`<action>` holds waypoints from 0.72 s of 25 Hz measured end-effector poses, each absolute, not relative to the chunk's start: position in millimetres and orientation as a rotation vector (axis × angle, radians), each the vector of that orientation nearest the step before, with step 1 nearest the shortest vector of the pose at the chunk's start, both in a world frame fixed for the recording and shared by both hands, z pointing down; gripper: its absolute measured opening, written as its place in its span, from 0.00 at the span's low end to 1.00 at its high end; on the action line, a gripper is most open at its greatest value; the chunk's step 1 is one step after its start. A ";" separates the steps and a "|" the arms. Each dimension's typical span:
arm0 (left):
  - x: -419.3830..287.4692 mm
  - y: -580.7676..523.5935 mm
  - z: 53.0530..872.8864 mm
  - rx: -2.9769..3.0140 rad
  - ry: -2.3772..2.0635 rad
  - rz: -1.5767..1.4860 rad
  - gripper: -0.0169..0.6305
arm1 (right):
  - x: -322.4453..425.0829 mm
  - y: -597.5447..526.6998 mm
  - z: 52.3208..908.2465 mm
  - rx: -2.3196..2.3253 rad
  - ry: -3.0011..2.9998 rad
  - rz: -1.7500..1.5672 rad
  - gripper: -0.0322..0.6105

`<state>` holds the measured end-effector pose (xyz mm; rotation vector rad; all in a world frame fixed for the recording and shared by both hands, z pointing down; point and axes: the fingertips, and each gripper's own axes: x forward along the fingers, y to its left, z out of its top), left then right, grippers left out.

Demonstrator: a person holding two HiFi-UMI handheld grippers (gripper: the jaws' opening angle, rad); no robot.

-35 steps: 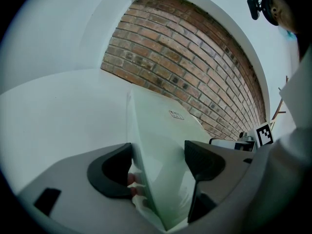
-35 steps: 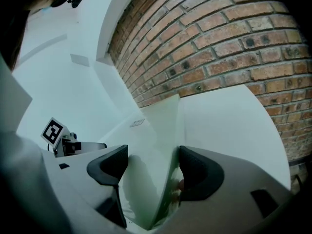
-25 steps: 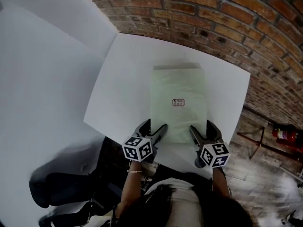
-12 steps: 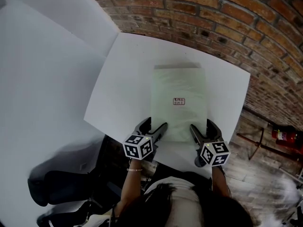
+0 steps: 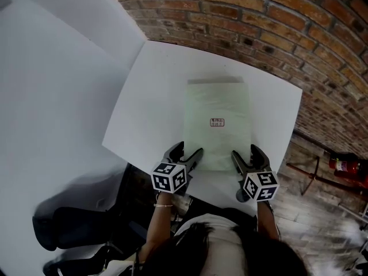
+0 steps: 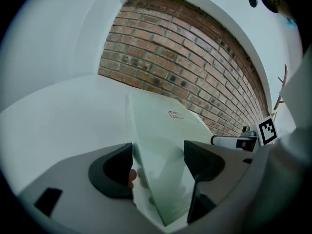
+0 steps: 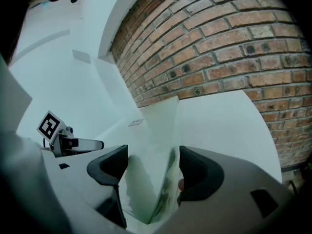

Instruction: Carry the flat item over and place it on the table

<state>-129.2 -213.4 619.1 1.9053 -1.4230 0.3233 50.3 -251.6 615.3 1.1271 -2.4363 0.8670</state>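
Observation:
A flat, pale green plastic-wrapped item [image 5: 218,122] with a small label lies on the white table [image 5: 149,96], its near edge by the table's front edge. My left gripper [image 5: 190,151] stands open around the item's near left corner. In the left gripper view the item [image 6: 165,130] runs between the spread jaws of that gripper [image 6: 158,165], close to the left one. My right gripper [image 5: 245,152] is open around the near right corner. In the right gripper view the item's edge [image 7: 156,130] rises between the parted jaws of that gripper [image 7: 153,167].
A brick wall [image 5: 287,33] runs behind the table, and white panels [image 5: 52,85] stand to the left. A red fire extinguisher [image 5: 345,164] sits on the wooden floor at right. A dark chair [image 5: 75,229] is low at the left, beside the person.

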 end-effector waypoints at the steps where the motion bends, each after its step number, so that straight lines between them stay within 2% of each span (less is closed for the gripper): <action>1: -129.4 -212.8 618.8 1.907 -1.425 0.329 0.55 | 50.9 -251.4 614.9 1.129 -2.434 0.861 0.58; 18: -137.8 -198.7 602.3 1.934 -1.494 0.350 0.49 | 47.7 -239.8 598.4 1.138 -2.449 0.766 0.58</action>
